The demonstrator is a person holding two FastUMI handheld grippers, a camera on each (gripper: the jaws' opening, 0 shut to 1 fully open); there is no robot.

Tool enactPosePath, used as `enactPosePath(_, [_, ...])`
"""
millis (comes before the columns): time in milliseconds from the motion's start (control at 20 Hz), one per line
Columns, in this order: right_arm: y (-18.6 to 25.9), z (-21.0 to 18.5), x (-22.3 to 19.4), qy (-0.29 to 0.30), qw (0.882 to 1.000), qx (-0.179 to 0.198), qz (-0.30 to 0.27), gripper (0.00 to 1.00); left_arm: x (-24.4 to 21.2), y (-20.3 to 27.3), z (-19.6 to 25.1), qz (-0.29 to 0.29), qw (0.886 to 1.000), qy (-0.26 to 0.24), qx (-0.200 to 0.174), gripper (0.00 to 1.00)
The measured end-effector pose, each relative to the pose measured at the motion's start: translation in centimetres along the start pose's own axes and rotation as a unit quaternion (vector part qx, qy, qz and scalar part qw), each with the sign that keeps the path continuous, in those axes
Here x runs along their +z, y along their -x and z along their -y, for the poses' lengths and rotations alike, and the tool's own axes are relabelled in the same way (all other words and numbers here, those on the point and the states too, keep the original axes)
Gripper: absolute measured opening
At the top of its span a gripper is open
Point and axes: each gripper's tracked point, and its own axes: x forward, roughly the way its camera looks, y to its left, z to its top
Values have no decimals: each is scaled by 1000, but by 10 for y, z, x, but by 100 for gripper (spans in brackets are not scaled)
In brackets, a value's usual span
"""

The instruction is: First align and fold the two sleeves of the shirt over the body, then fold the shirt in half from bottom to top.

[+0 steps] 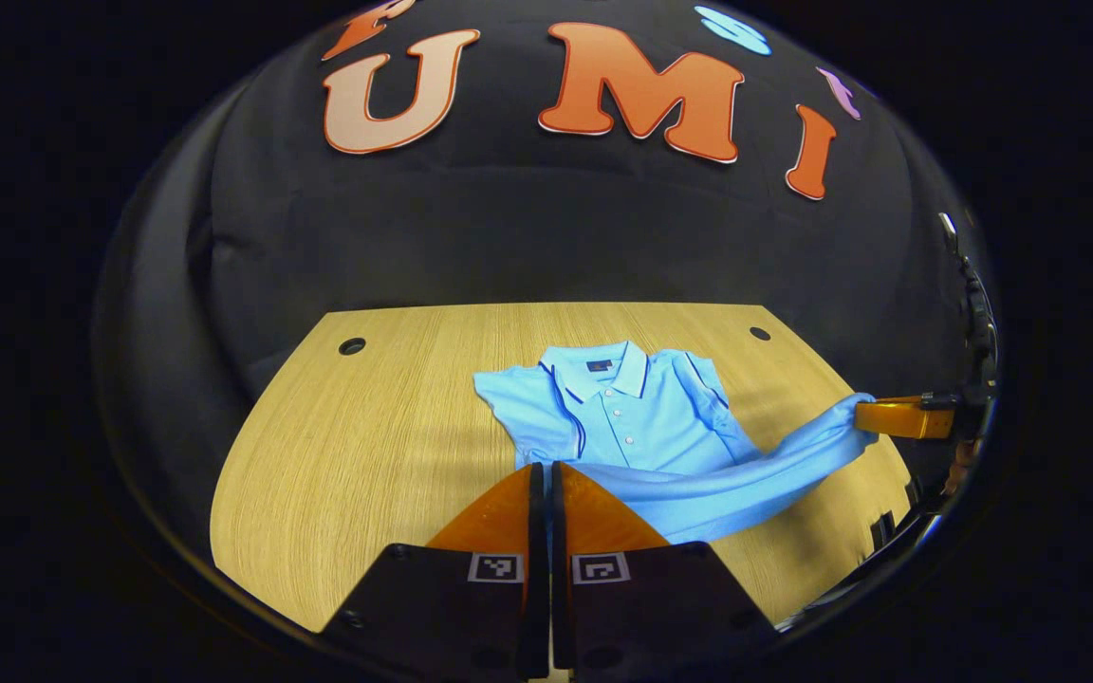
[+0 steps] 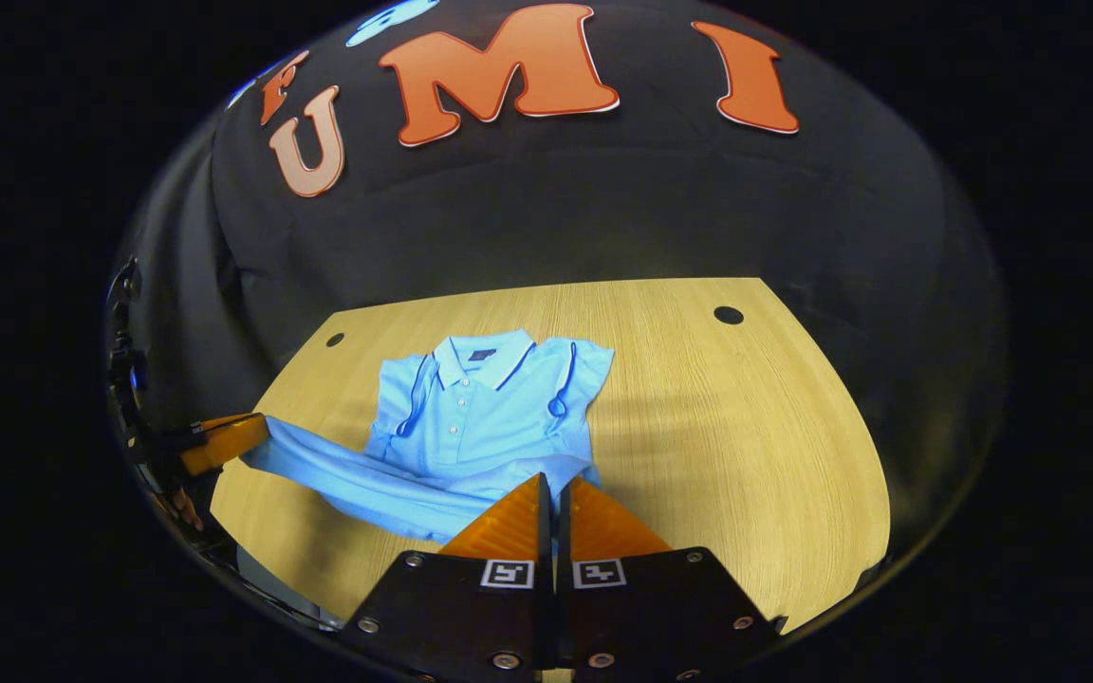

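Note:
A light blue polo shirt [image 1: 641, 417] lies collar-far on the wooden table [image 1: 366, 455], both sleeves folded over its body. Its bottom hem [image 1: 746, 479] is raised off the table as a stretched band between the two grippers. In the left gripper view my left gripper [image 1: 545, 467] is shut on one hem corner, and the right gripper [image 1: 864, 410] pinches the other corner at the far right. In the right gripper view my right gripper [image 2: 551, 482] is shut on the hem of the shirt [image 2: 480, 408], while the left gripper [image 2: 257, 432] holds the far corner at the left.
Two round holes [image 1: 352, 345] [image 1: 760, 333] sit near the table's back corners. Bare wood stretches beside the shirt [image 2: 746, 446]. The black cloth wall rises right behind the table's far edge.

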Motion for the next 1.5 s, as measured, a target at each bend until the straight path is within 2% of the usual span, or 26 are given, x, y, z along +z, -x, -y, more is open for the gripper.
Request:
enactPosePath(300, [-63,10,41,-10,1000,-24,-10,1,36,-73,-12,-7,1000,-3,-16,5])
enactPosePath(500, [-107,15,72,-12,999,-39,-5,1,58,-125,-23,-15,1000,16,-22,5])
enactPosePath(750, [-159,16,105,-36,998,-44,-3,1,83,-186,-41,-21,999,28,-17,5])
enactPosePath(850, [-180,22,109,-48,998,-50,-11,1,89,-207,-47,-25,999,30,-15,5])
enactPosePath(950, [-196,23,109,-65,997,-40,-27,2,92,-229,-49,-34,999,21,-10,7])
enactPosePath(1000, [-202,26,111,-72,996,-47,-30,5,93,-234,-54,-39,999,9,-1,11])
enactPosePath(1050, [-207,33,112,-77,995,-60,-26,16,98,-236,-55,-36,999,-3,7,20])
enactPosePath(1100, [-204,36,114,-76,994,-70,-22,21,101,-235,-53,-31,999,-7,8,37])
enactPosePath(1150, [-199,39,116,-72,994,-74,-20,46,105,-231,-48,-27,1000,-3,2,54])
enactPosePath(1200, [-193,39,118,-68,995,-74,-16,51,107,-226,-43,-24,1000,2,-5,72])
enactPosePath(1250, [-185,37,121,-65,995,-71,-13,68,110,-218,-41,-23,1000,4,-6,89])
enactPosePath(1300, [-178,34,124,-63,996,-66,-6,74,113,-211,-41,-19,1000,5,-4,98])
enactPosePath(1350, [-169,30,128,-59,996,-62,3,83,117,-203,-41,-11,1000,5,-2,100])
enactPosePath(1500, [-135,23,140,-36,997,-56,33,93,133,-165,-38,14,1000,0,4,100])
